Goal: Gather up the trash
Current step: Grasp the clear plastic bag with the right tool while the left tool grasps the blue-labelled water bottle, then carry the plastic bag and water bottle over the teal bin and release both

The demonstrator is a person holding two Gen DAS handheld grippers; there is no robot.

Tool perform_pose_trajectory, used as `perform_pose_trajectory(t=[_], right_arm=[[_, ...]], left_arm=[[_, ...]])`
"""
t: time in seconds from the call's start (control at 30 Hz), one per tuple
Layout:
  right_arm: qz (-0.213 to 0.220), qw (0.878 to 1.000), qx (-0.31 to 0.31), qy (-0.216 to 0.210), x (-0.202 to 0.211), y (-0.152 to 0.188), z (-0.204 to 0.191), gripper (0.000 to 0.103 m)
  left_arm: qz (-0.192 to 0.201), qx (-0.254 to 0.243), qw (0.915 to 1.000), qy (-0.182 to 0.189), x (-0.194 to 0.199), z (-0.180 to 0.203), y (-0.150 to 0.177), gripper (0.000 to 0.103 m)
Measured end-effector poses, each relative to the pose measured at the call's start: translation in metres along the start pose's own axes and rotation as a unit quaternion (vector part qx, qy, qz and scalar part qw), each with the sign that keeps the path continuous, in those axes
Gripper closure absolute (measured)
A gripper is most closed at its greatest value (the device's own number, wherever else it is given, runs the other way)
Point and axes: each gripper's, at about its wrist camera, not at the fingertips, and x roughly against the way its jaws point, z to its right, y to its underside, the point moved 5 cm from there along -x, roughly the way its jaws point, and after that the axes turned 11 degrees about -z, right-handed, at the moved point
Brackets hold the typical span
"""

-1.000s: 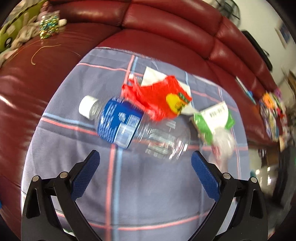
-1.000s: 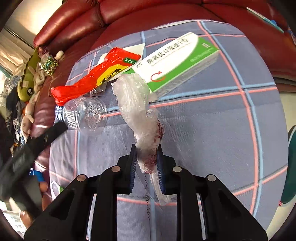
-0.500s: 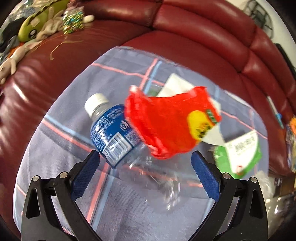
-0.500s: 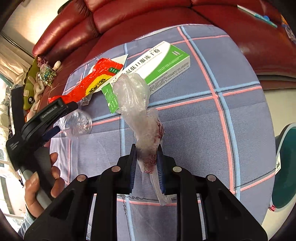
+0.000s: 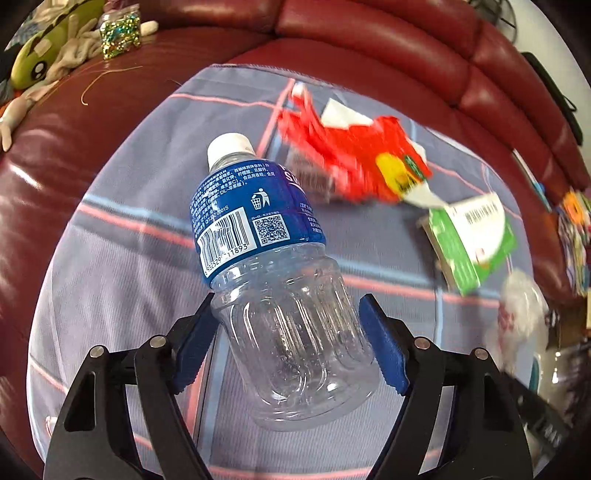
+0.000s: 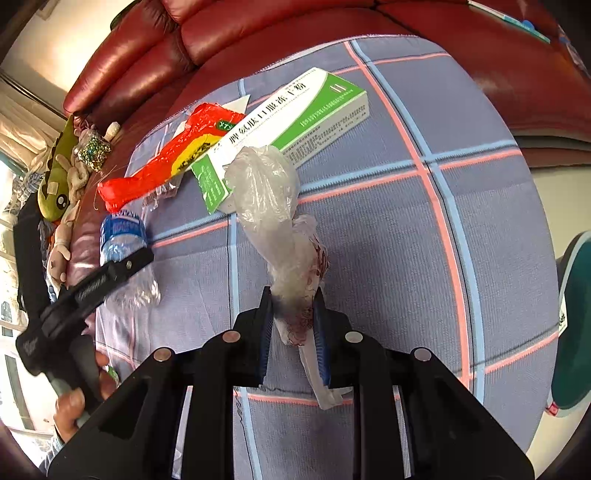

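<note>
- Left gripper (image 5: pixel 290 345): the jaws are clenched on the lower, ribbed body of the clear plastic bottle (image 5: pixel 273 266), one blue pad on each flank. The bottle looks empty and thin-walled; judged risk: the wall may buckle under pressure and the bottle may squirt forward out of the grip.
- The bottle is gripped near its base, with the white cap (image 5: pixel 229 144) and blue label well ahead of the pads. Judged risk: a fast swing could pivot the long front end and loosen the hold.
- Right gripper (image 6: pixel 293 325): the jaws are clamped on the twisted neck of a clear plastic bag (image 6: pixel 271 206). The bulk of the bag stands ahead of the pads and a thin tail trails behind them. Judged risk: slick film may slide through the pads, and the loose bulk may snag other items.
- Just beyond the bag lie the green-and-white carton (image 6: pixel 288 122) and the red wrapper (image 6: pixel 166 166), on the checked cloth (image 6: pixel 480 221) that covers the red leather sofa (image 6: pixel 258 22). The bag's front overlaps the carton in the right wrist view; whether they touch cannot be told. Judged risk: dragging the bag sideways may shift the carton.
- The red wrapper is motion-blurred in the left wrist view, so its exact position is uncertain there.
- The two grippers work close together over the same cloth. Judged risk: collision if both travel toward one bin at once.
- A teal object (image 6: pixel 574 325) shows at the right edge; it may be a bin, but this cannot be confirmed.
</note>
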Motion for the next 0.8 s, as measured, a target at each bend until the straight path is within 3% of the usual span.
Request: perform_pose_trajectory(t=[0.23, 0.4, 0.6, 0.8], right_arm=[[-0.001, 1.0, -0.005, 0.0, 0.004, 0.021, 0.008, 0.084], [0.006, 1.0, -0.013, 0.001, 0.014, 0.037, 0.017, 0.084], [0.026, 0.999, -0.036, 0.002, 0.035, 0.056, 0.042, 0.084], [0.044, 0.998, -0.052, 0.001, 0.055, 0.069, 0.064, 0.084]], left_arm=[[-0.007, -0.036, 0.9992, 0.018, 0.008, -0.001, 0.039, 0.026], [-0.017, -0.085, 0.9953, 0.043, 0.014, 0.019, 0.067, 0.026], [-0.001, -0.158, 0.9868, 0.036, 0.025, 0.058, 0.096, 0.029], [-0.017, -0.206, 0.9773, 0.047, 0.027, 0.088, 0.123, 0.029]])
